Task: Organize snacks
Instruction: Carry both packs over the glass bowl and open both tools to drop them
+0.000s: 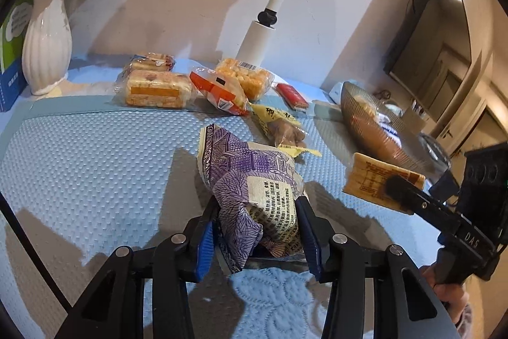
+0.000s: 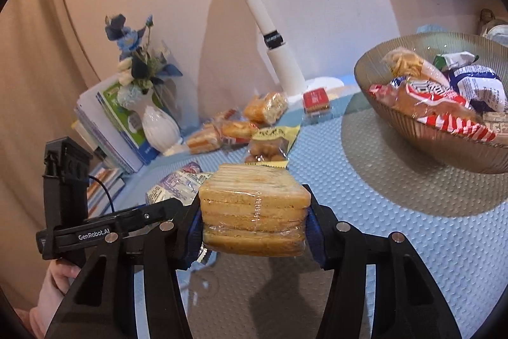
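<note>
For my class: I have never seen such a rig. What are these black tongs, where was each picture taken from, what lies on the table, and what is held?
No robot here: a person holds a hand tool with two fingers in each hand. Each picture comes from a camera on one tool, looking along its fingers. The left gripper is shut on a purple snack bag; the right gripper is shut on a wrapped cracker stack. On the blue mat lie more wrapped snacks, with a white vase beside them. A glass bowl already holds several packets.
</note>
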A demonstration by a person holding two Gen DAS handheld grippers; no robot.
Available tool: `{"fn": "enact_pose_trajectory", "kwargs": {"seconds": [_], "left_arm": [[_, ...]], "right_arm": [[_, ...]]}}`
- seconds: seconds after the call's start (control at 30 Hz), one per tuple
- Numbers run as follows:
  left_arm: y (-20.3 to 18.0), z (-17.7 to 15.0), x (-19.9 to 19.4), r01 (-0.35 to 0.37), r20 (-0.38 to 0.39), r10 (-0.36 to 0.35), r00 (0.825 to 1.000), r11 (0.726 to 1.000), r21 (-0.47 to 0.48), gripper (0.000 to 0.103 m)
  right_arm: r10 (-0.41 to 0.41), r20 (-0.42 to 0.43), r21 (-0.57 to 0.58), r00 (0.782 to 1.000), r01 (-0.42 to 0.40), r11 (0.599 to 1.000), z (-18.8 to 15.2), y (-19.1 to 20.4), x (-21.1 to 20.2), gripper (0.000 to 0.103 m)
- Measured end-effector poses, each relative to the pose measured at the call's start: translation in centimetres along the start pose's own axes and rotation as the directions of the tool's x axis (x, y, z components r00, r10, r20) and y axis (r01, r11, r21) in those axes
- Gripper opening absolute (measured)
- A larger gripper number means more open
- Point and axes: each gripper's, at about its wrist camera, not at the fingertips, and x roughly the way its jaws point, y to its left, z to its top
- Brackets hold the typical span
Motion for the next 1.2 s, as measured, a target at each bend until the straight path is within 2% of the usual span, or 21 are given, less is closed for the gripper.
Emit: {"fn": "enact_pose_trajectory", "kwargs": {"seconds": [0.13,0.23,0.43,0.5,0.67,0.77,0.93,1.0,1.03,1.07,1.1,1.13,1.2], "left_arm": [[-1.0,1.4,-0.5,-0.018,0.015,0.018,1.0,1.0,0.008,0.044],[-2.3,3.2,-0.7,0.002,0.025,-0.002,1.0,1.0,0.021,0.042],[-6.5,7.9,-0.7,0.005,0.076,-0.011,0.997,0.997,0.083,0.041],[-7.5,9.3,-0.8,0.047,0.091,-0.053,0.994,0.997,0.067,0.041],[-11.4,12.9,-0.7,0.096,0.139,-0.112,0.984,0.989,0.114,0.041],[-14.6,14.4,0.6,0.138,0.135,-0.16,0.978,0.978,0.158,0.041],[-19.5,14.7,5.3,0.234,0.088,-0.255,0.963,0.952,0.198,0.041],[-21.0,14.5,8.0,0.267,0.036,-0.278,0.96,0.945,0.186,0.042],[-21.6,14.2,9.3,0.277,-0.007,-0.28,0.96,0.944,0.179,0.047],[-21.9,14.0,10.7,0.28,-0.057,-0.274,0.96,0.944,0.173,0.063],[-22.2,13.6,11.8,0.266,-0.104,-0.252,0.962,0.95,0.164,0.085],[-22.1,13.3,12.5,0.243,-0.125,-0.225,0.966,0.958,0.152,0.092],[-21.4,13.0,12.7,0.216,-0.108,-0.202,0.973,0.968,0.131,0.094]], "right_arm": [[0.022,0.061,0.026,0.998,-0.023,0.999,1.0,-0.6,-1.2,0.053],[0.036,0.106,0.046,0.994,-0.041,0.998,2.5,-1.1,-2.3,0.053],[0.013,0.207,0.04,0.978,-0.022,0.999,7.8,-2.8,-5.3,0.053],[0.01,0.243,0.054,0.97,-0.024,0.998,9.3,-3.8,-6.5,0.053],[-0.057,0.295,0.073,0.954,0.036,0.997,12.5,-6.7,-9.0,0.053],[-0.112,0.308,0.089,0.945,0.089,0.992,13.3,-8.5,-9.9,0.053],[-0.219,0.311,0.145,0.925,0.182,0.973,13.5,-12.1,-10.6,0.054],[-0.25,0.28,0.183,0.927,0.204,0.962,13.0,-14.1,-10.3,0.063],[-0.249,0.259,0.205,0.933,0.199,0.958,12.8,-15.0,-10.3,0.086],[-0.251,0.233,0.241,0.94,0.194,0.951,12.5,-15.9,-10.3,0.1],[-0.256,0.223,0.281,0.941,0.19,0.941,12.1,-16.7,-10.6,0.101],[-0.261,0.228,0.296,0.938,0.189,0.936,11.8,-17.1,-10.8,0.101],[-0.288,0.231,0.307,0.929,0.211,0.928,11.4,-17.5,-11.4,0.101]]}}
